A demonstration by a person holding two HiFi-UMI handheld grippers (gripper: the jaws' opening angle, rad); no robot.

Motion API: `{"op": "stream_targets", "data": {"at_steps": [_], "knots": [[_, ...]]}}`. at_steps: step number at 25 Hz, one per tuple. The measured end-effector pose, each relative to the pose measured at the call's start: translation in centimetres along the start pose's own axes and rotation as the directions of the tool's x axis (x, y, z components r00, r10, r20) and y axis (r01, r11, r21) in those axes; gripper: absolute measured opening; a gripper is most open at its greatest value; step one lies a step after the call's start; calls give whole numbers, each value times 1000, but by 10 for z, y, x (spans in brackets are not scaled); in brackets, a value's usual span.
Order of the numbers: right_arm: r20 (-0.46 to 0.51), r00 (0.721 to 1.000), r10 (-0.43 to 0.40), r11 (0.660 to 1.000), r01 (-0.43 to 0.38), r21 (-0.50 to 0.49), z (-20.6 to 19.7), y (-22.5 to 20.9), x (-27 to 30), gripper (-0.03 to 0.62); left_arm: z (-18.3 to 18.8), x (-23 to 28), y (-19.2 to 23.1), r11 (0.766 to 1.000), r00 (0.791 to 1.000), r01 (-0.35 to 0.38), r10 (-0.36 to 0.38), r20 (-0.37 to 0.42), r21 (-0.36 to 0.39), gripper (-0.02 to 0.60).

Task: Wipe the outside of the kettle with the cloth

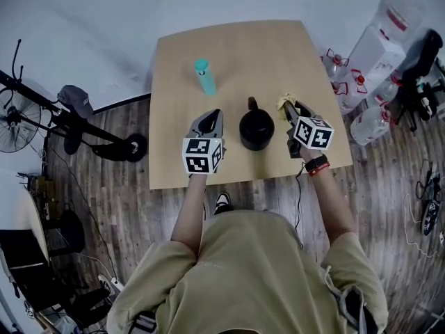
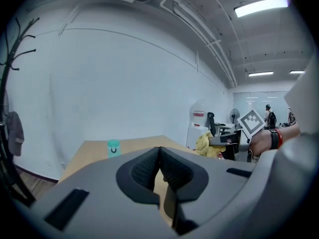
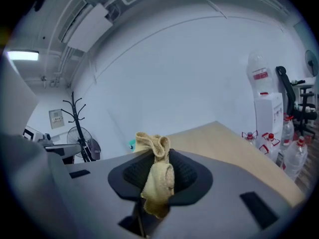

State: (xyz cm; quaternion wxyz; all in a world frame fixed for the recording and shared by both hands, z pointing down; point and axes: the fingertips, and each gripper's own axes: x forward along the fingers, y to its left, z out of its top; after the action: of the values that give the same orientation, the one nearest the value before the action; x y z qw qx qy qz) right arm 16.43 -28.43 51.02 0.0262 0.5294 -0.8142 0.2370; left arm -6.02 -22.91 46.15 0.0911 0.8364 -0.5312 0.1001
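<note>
I am holding the right claw [image 1: 290, 111] clamped on the cloth [image 3: 157, 176]; the yellow fabric is bunching up out of its jaws and hanging down in front of them; the left claw [image 2: 159, 159] is sitting with its jaws pressed together and nothing between them; the kettle [image 1: 256, 129] is standing upright on the desk [image 1: 174, 82], between my two claws and touching neither; from the cloth it is lying just to the left and slightly nearer to me, with its projecting part, spout or handle I cannot tell, pointing away from me; so I am judging that the wipe is calling for a short sideways sweep leftward by the right claw, the nearer one for this job, while the left could be steadying the far flank
</note>
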Motion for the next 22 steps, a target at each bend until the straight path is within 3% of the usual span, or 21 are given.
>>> {"op": "stream_targets", "data": {"at_steps": [3,9,13,17,22], "knots": [[82,997,0,1000,2,-31,27,22,-18,104,20,-3,-3,1000,999,9,-10,49,5,24],[211,977,-24,980,65,-188,63,61,-52,104,50,-16,-13,1000,987,11,-12,158,6,25],[242,969,-38,973,91,-213,71,76,-66,104,61,-21,-21,999,980,2,-9,198,32,25],[262,962,-77,956,146,-255,73,78,-75,103,61,-21,-28,999,980,-5,-5,201,51,25],[264,961,-84,951,156,-265,67,82,-79,103,61,-23,-29,998,980,-13,2,198,54,23]]}}
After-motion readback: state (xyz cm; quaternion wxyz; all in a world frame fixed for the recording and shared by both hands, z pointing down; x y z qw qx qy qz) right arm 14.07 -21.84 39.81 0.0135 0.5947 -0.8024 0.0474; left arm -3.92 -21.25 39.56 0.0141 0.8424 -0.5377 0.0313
